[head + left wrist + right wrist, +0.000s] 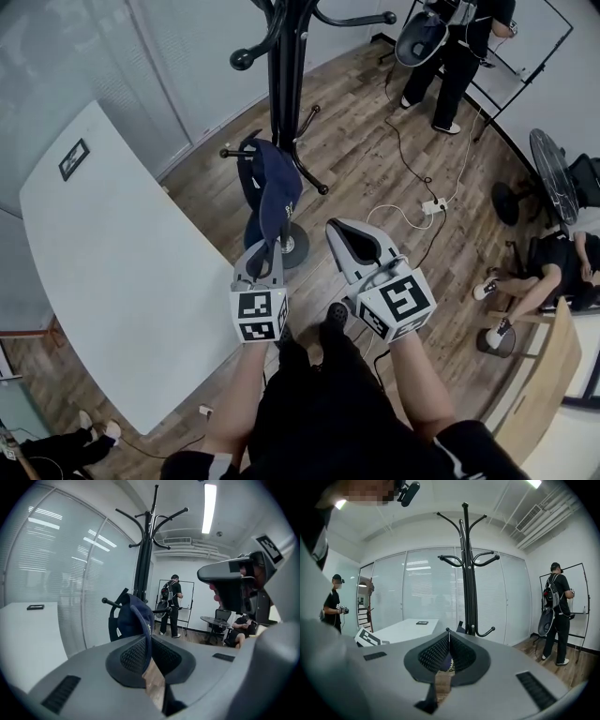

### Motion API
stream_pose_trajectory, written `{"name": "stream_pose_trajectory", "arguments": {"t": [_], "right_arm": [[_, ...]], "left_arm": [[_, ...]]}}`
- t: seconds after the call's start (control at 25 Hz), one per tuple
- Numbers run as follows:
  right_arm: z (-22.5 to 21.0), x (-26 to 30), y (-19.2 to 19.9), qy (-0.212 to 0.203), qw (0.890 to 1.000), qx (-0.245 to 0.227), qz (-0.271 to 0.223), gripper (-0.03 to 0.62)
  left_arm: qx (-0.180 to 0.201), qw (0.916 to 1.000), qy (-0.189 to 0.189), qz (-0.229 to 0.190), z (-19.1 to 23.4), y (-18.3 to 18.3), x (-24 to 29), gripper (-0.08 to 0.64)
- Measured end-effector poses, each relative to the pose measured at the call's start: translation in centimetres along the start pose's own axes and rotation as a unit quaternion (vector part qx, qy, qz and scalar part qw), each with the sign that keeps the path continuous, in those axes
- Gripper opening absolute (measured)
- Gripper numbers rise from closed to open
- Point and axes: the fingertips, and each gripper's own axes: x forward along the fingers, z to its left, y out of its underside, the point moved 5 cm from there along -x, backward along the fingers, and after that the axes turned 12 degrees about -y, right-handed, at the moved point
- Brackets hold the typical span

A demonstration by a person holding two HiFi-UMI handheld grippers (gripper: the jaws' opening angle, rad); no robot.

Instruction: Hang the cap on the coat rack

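Left tongs (266, 249): clamped on the cap's brim.
Cap (272, 183): dark blue, draped at a low peg of the coat rack (286, 84), right of the worktop (103, 244).
Right tongs (345, 232): together, empty, just right of the left tongs.

The head view looks steeply down from above onto the left gripper (270, 249), the right gripper (341, 232), the table (112, 281) and the coat rack (286, 84). Each gripper view sits close behind its own jaws and looks almost level forward. All three views share the coat rack and the table.
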Motion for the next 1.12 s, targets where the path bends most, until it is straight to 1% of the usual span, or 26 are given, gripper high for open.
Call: {"name": "stream_pose_trajectory", "arguments": {"t": [0.2, 0.28, 0.48, 0.56, 0.72, 0.76, 0.88, 0.96, 1.08, 1.12], "right_arm": [[0.5, 1.1, 2.1, -0.009, 0.999, 0.009, 0.031, 0.031], [0.6, 1.6, 3.3, -0.012, 0.999, 0.015, 0.045, 0.031], [0.7, 2.3, 5.9, -0.013, 0.997, 0.036, 0.068, 0.031], [0.7, 2.3, 6.7, -0.011, 0.996, 0.044, 0.073, 0.031], [0.5, 2.6, 7.8, -0.005, 0.995, 0.048, 0.086, 0.031], [0.3, 2.7, 8.0, -0.003, 0.995, 0.049, 0.088, 0.031], [0.0, 2.9, 8.4, 0.003, 0.994, 0.055, 0.092, 0.031], [-0.1, 2.9, 8.5, 0.005, 0.994, 0.058, 0.094, 0.031], [0.0, 2.8, 8.6, 0.006, 0.994, 0.061, 0.095, 0.031], [0.1, 2.8, 8.7, 0.006, 0.993, 0.063, 0.095, 0.031]], "left_arm": [[-0.001, 0.9988, -0.002, 0.050, -0.3, 1.5, 1.6, 0.037], [-0.008, 0.9976, -0.002, 0.069, -0.3, 2.2, 2.2, 0.038], [-0.047, 0.9936, 0.002, 0.103, -0.5, 3.5, 3.5, 0.049], [-0.064, 0.9918, 0.004, 0.110, -0.6, 3.8, 3.8, 0.069], [-0.090, 0.9886, -0.006, 0.120, -0.4, 4.5, 4.4, 0.074], [-0.095, 0.9877, -0.007, 0.123, -0.4, 4.7, 4.6, 0.086], [-0.106, 0.9855, -0.006, 0.132, -0.3, 5.0, 5.0, 0.167], [-0.110, 0.9846, -0.008, 0.136, -0.2, 5.1, 5.3, 0.193], [-0.116, 0.9829, -0.016, 0.142, 0.0, 5.3, 5.5, 0.290], [-0.117, 0.9825, -0.018, 0.144, 0.0, 5.3, 5.5, 0.311]]}}
